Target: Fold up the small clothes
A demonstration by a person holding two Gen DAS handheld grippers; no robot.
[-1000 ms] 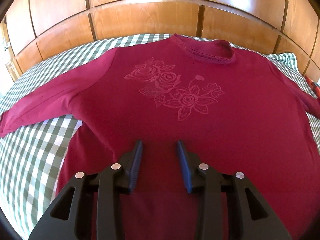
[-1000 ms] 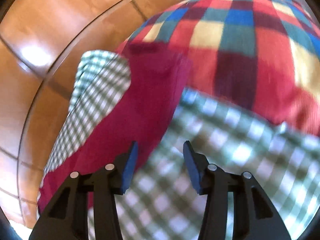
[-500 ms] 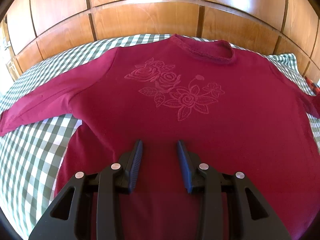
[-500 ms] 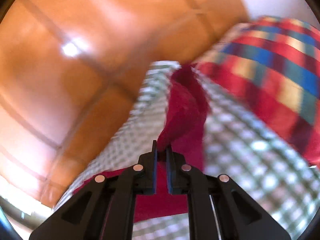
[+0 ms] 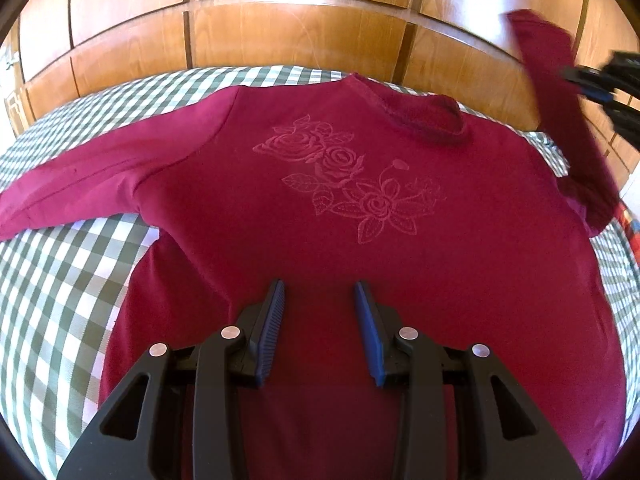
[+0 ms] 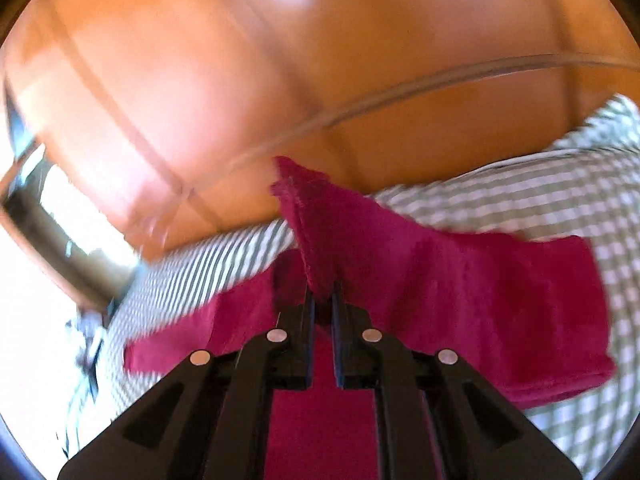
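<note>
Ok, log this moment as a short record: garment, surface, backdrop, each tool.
garment: maroon long-sleeved top with a rose print, lying front up
surface: green-and-white checked cloth
backdrop: wooden panelled doors
left sleeve of picture: sleeve spread flat on the cloth
right sleeve of picture: raised sleeve lifted off the cloth
left tool: open above the lower body of the top, nothing between its pads
right tool: shut on the raised sleeve's end, holding it up
</note>
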